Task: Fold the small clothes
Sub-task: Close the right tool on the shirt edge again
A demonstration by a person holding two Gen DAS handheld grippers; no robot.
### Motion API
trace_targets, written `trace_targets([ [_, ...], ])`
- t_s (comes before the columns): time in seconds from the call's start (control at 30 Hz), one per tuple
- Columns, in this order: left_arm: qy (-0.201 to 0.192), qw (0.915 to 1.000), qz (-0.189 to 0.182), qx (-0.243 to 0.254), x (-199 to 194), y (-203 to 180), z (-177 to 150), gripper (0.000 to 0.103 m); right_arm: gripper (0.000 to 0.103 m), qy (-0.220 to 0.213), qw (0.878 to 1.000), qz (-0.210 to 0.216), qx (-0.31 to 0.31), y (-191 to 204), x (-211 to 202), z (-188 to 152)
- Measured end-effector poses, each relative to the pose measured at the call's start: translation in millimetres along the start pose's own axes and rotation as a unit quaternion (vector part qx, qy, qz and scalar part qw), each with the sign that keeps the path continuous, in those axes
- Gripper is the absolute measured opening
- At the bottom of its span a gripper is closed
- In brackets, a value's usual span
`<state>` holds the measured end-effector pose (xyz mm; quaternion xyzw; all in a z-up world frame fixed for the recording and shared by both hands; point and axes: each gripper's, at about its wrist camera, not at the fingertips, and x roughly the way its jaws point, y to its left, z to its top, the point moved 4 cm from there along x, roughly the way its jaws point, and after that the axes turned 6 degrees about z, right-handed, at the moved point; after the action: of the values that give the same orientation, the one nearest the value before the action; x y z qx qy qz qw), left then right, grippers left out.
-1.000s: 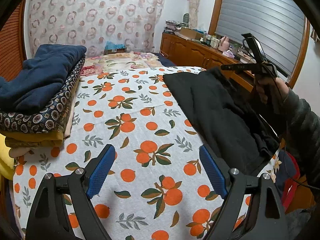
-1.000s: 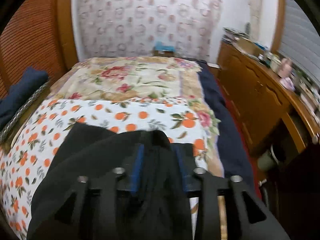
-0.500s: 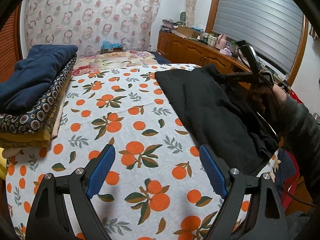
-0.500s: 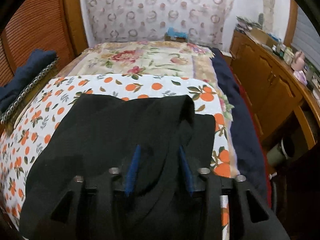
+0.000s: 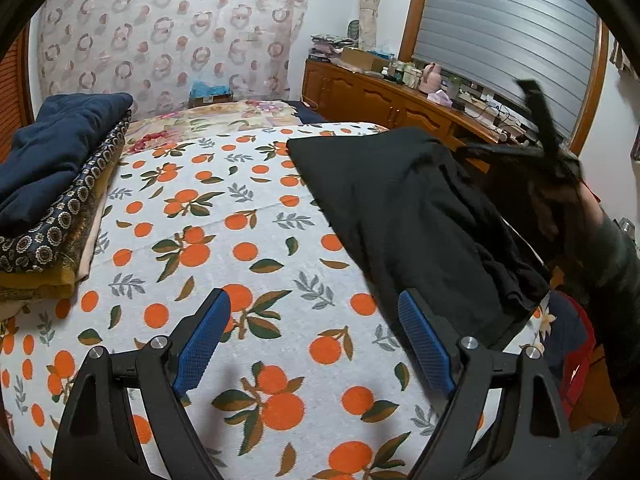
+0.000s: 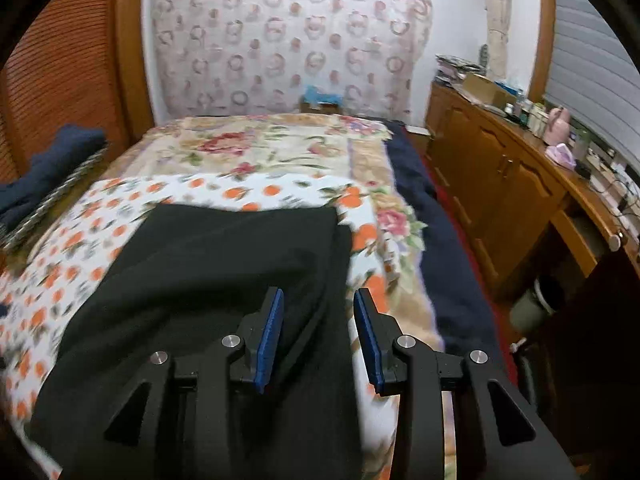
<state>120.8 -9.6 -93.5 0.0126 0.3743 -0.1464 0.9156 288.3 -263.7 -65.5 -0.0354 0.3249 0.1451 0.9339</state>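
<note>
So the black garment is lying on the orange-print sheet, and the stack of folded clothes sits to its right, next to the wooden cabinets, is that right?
Not quite. The black garment does lie on the orange-print sheet, but the stack of folded clothes sits to its left, across the bed from the wooden cabinets. The left wrist view shows this.

Matt black cloth garment, soft printed cotton-like bedspread, glossy varnished wooden cabinet.

No legible text, label, brand or number anywhere.
</note>
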Motion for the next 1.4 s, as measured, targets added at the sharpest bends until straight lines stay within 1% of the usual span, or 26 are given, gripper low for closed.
trace_targets([
  [0.1,0.001,1.0000,0.000,-0.001,2,-5,0,0.086,0.045,-0.009,0.999,0.027,-0.018,22,-24,-21],
  [0.2,0.002,1.0000,0.001,0.001,4,-9,0,0.086,0.047,-0.014,0.998,0.044,-0.034,35,-48,-46],
  [0.3,0.002,1.0000,0.004,0.003,6,-12,0,0.086,0.049,-0.014,0.998,0.053,-0.031,37,-64,-68],
  [0.43,0.008,0.9999,0.012,0.007,10,-15,-1,0.086,0.049,-0.008,0.997,0.070,-0.018,37,-77,-85],
  [0.57,0.015,0.9997,0.013,0.010,15,-18,-4,0.086,0.049,-0.005,0.997,0.082,-0.014,34,-84,-87],
  [0.67,0.021,0.9996,0.014,0.014,19,-20,-6,0.086,0.049,0.000,0.997,0.082,-0.008,27,-83,-89],
  [0.93,0.026,0.9994,0.006,0.023,21,-30,-9,0.086,0.049,0.016,0.996,0.083,-0.027,48,-86,-96],
  [1.17,0.029,0.9991,0.001,0.030,21,-40,-12,0.086,0.049,0.025,0.995,0.089,-0.038,52,-84,-96],
  [1.23,0.029,0.9991,0.000,0.031,21,-41,-11,0.086,0.036,0.024,0.994,0.095,-0.044,52,-84,-95],
  [1.3,0.029,0.9991,-0.001,0.031,21,-42,-12,0.086,0.007,0.028,0.993,0.102,-0.050,51,-82,-97],
  [1.37,0.029,0.9991,-0.001,0.030,21,-42,-12,0.086,0.005,0.023,0.993,0.097,-0.058,50,-86,-98],
  [1.4,0.029,0.9991,-0.001,0.031,21,-42,-12,0.086,0.005,0.020,0.993,0.104,-0.059,49,-88,-97],
])
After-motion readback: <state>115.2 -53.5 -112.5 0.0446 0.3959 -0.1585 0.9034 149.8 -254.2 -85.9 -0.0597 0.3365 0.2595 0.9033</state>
